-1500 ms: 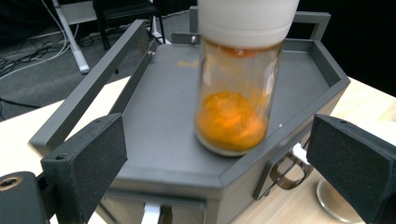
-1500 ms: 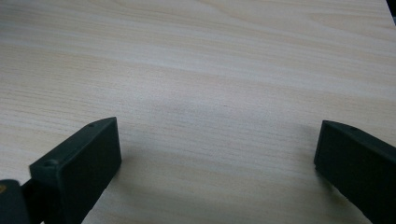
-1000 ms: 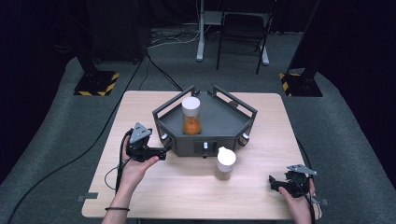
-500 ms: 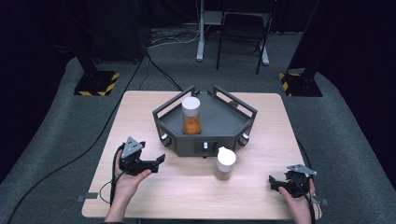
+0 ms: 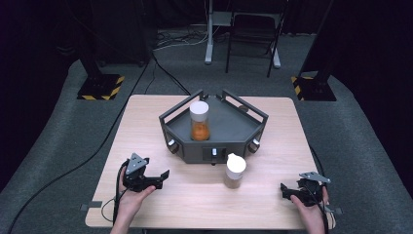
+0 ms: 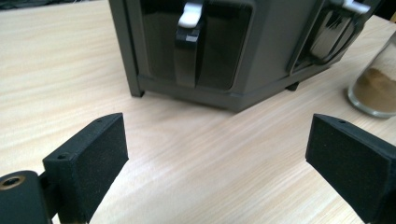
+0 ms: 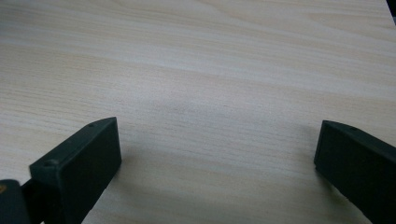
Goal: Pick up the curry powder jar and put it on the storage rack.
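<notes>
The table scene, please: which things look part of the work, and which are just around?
Likely in play: orange-filled jar in the grey tray; brown-filled jar before it; left gripper; right gripper.
Around: chair; floor cables.

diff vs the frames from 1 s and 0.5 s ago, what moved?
The left gripper pulled back from the left front corner of the dark tray toward the table's near edge; its jaws are open and empty. Nothing was grasped or released. The right gripper, open near the right front edge, the orange-filled jar in the tray and the brown-filled jar in front of it stayed put.
</notes>
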Tool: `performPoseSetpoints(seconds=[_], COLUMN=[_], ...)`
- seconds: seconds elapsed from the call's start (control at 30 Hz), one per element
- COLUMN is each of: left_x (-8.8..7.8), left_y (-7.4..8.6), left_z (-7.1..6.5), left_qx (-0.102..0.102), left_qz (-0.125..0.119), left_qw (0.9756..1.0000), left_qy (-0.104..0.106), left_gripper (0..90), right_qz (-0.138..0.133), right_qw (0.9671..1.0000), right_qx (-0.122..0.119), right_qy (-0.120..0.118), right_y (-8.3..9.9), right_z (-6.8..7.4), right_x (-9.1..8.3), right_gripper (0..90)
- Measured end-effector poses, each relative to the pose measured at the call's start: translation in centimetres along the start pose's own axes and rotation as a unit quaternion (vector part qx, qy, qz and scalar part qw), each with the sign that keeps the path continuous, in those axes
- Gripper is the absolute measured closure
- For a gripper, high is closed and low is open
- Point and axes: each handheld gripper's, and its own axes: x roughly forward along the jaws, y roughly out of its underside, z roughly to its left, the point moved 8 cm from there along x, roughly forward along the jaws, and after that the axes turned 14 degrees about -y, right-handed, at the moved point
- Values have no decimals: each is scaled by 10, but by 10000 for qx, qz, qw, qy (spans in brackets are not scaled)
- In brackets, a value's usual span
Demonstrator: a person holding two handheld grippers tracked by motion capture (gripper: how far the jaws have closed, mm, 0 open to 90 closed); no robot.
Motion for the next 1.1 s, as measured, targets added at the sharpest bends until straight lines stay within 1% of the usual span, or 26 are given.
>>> performPoseSetpoints(seconds=[0.07, 0.2, 0.23, 0.33, 0.47, 0.5, 0.67, 0.73, 0.87, 1.03, 1.1], left_x=[1, 3, 3, 6, 8, 10, 13, 17, 19, 23, 25], left_y=[6, 12, 12, 15, 19, 20, 23, 25, 27, 31, 31], left_z=[2, 4, 4, 5, 5, 5, 6, 7, 8, 9, 9], left_qx=[-30, -66, -66, -39, -108, -103, -99, -50, -38, -88, -76], left_qz=[62, 135, 135, 239, 344, 414, 516, 639, 711, 897, 970], left_qw=[10000, 9999, 9999, 9997, 9993, 9991, 9986, 9979, 9975, 9959, 9952], left_qy=[-9, -31, -31, -49, -23, -5, 1, -20, -19, -17, -40], left_gripper=[60, 61, 61, 61, 61, 61, 61, 62, 63, 63, 64], right_qz=[0, 0, 1, 2, 0, 0, 3, 3, 3, 3, 3], right_qw=[10000, 10000, 10000, 10000, 10000, 10000, 10000, 10000, 10000, 10000, 10000], right_qx=[1, 1, 3, 6, 2, 1, 2, 1, 0, 0, -1], right_qy=[-1, 0, 0, 1, 0, -1, -4, -6, -6, -7, -7], right_y=[0, 0, 0, 0, 0, 0, 0, 0, 0, 0, 0], right_z=[0, 0, 0, 0, 0, 0, 0, 0, 0, 0, 0], right_x=[0, 0, 0, 0, 0, 0, 0, 0, 0, 0, 0], right_gripper=[0, 0, 0, 0, 0, 0, 0, 0, 0, 0, 0])
